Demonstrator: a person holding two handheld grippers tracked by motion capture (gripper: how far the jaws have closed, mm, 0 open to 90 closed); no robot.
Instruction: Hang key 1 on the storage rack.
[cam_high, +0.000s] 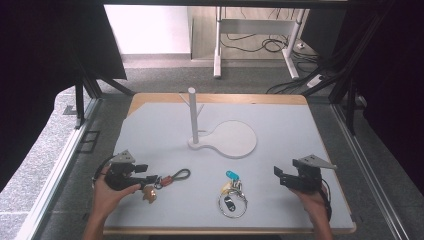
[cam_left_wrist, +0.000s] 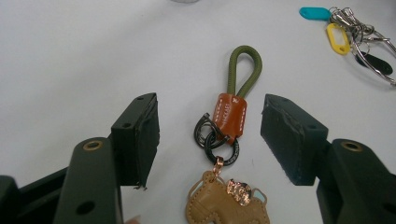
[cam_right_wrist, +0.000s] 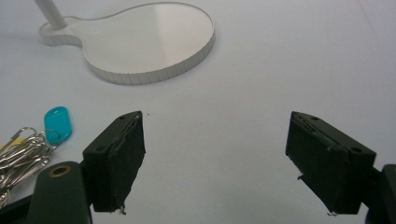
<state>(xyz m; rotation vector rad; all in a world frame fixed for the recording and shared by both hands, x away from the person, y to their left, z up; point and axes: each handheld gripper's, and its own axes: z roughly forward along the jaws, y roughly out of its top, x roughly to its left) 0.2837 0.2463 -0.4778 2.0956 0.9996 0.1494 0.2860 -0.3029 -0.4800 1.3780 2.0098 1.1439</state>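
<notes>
A keychain (cam_left_wrist: 232, 114) with a green cord loop, an orange leather band, dark rings and a tan leather charm lies on the white table. My left gripper (cam_left_wrist: 210, 137) is open, its jaws either side of the band and rings without touching them. From above, the keychain (cam_high: 167, 179) lies just right of my left gripper (cam_high: 146, 176). A second bunch of keys (cam_high: 232, 192) with teal and yellow tags and a large ring lies at front centre. My right gripper (cam_high: 279, 176) is open and empty, right of that bunch; the teal tag (cam_right_wrist: 58, 124) lies left of its jaws.
A white stand (cam_high: 235, 142) with a round flat base and an upright post (cam_high: 192, 114) with side pegs sits mid-table. The table's front edge (cam_high: 230, 230) lies just below the hands. A desk frame and cables are on the floor beyond.
</notes>
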